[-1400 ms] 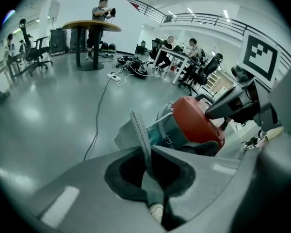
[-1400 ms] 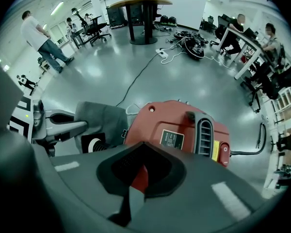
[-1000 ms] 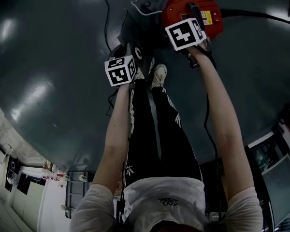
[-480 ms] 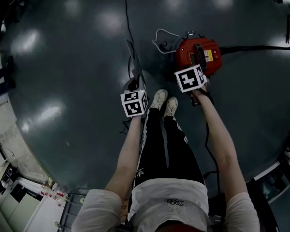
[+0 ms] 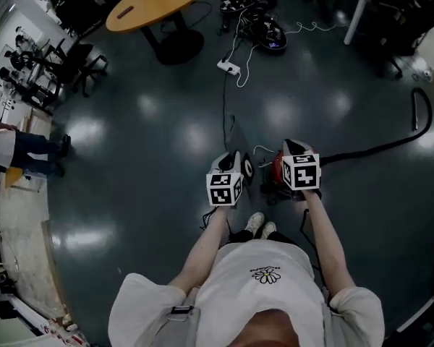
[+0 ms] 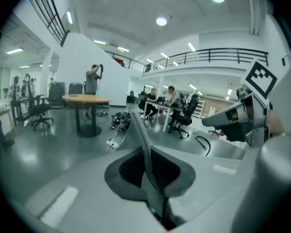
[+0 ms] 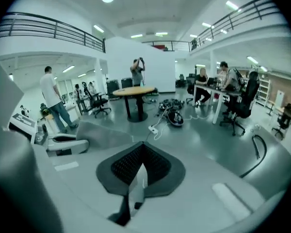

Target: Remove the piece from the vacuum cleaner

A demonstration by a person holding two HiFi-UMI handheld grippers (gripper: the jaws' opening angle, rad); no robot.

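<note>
The red vacuum cleaner (image 5: 278, 173) sits on the dark floor just in front of the person's shoes, mostly hidden under the grippers. Its black hose (image 5: 380, 148) runs off to the right and curls up. My left gripper (image 5: 236, 163) and right gripper (image 5: 290, 149) are held side by side above the cleaner, pointing out across the room. In the left gripper view the jaws meet with nothing between them (image 6: 144, 144). The right gripper (image 7: 141, 165) is likewise shut and empty. I cannot pick out which piece of the vacuum cleaner is meant.
A round wooden table (image 5: 158, 2) stands far ahead, with a power strip (image 5: 228, 66) and a heap of black gear and cables (image 5: 257, 20) beside it. Office chairs (image 5: 65, 63) and a standing person (image 5: 22, 154) are at the left. People sit at a white desk (image 7: 223, 89).
The head view has swung up from the floor to the whole room. Both grippers have risen from close to the vacuum cleaner and now point forward, level.
</note>
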